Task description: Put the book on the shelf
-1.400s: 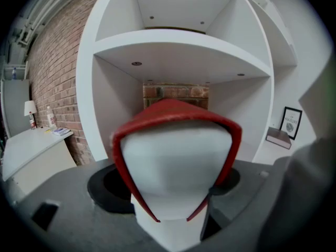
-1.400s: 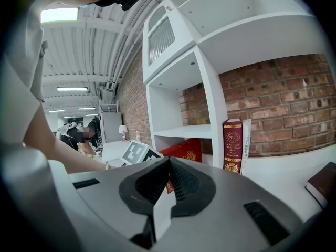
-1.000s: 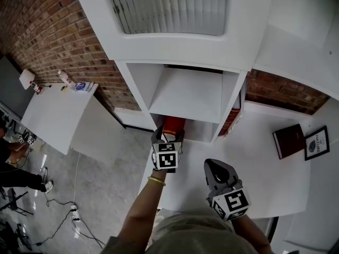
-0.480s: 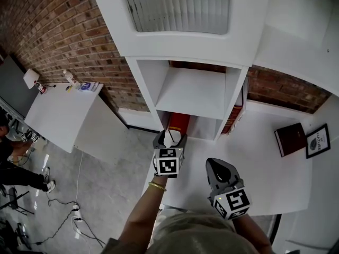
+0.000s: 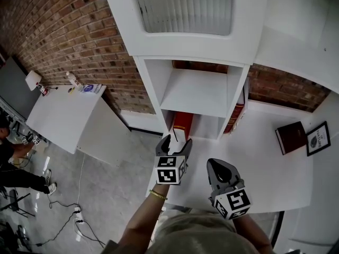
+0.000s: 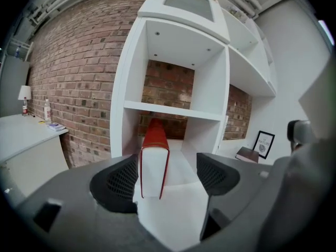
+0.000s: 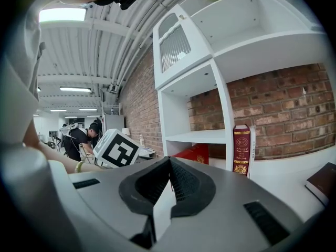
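In the bottom compartment of the white shelf unit (image 5: 153, 83) the red book (image 5: 181, 127) is standing upright, page edge facing out, closer to the left wall than the right one and right up at the front edge of that compartment. Can't tell if it actually touches the wall

The left gripper (image 5: 176, 142) is just in front of it, jaws spread wide and not gripping anything. In the left gripper view the book (image 6: 153, 156) sits in the gap nearer the left jaw, a bit beyond the pads, and neither pad is touching it, so it's let go

The right gripper (image 5: 221, 168) hangs over the white bench (image 5: 265, 163) near its front edge, jaws pressed together with nothing between them, which you can see clearly in the right gripper view (image 7: 167, 180)

Other stuff on the bench: a dark red book with gold print (image 5: 237, 112) stands upright against the outside of the shelf unit's right wall, and over by the right edge a brown book (image 5: 290, 138) lies flat just beside a small framed picture (image 5: 317, 141). Brick wall (image 5: 69, 30) behind everything, and a separate white table (image 5: 58, 115) off to the left
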{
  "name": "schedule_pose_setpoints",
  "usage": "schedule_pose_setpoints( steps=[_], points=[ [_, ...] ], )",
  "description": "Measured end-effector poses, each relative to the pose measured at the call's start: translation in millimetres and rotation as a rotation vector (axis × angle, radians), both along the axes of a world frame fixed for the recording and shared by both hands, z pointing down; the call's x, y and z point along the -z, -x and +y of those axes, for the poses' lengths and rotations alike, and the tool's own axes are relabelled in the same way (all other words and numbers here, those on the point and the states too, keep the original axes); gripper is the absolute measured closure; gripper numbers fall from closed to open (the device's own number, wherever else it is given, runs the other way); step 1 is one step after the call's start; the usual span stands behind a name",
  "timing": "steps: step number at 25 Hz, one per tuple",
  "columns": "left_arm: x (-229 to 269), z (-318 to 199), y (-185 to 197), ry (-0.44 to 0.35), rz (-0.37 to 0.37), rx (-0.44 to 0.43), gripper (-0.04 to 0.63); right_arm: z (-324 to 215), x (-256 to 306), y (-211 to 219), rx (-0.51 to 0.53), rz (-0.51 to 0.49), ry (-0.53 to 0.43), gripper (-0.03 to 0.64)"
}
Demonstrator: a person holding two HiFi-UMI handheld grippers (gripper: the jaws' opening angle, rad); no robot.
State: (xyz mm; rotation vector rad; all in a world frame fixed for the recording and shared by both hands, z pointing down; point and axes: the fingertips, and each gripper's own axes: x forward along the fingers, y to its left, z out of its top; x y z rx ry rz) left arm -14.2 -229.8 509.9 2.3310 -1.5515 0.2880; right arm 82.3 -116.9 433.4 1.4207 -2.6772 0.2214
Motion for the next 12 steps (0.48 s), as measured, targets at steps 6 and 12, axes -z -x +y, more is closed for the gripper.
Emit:
schedule_pose_setpoints(
  steps=[6, 12],
  points=[
    [29.7, 28.2, -0.2, -0.040, 0.052, -0.019, 0.314, 7.5, 5.1, 5.1, -0.020, 0.000, 0.001, 0.611],
    [45.2, 56.1, -1.0, -0.061, 0.068, -0.058, 0.393, 20.9, 7.1, 11.6, -0.030, 0.006, -0.006, 0.611]
  ],
)
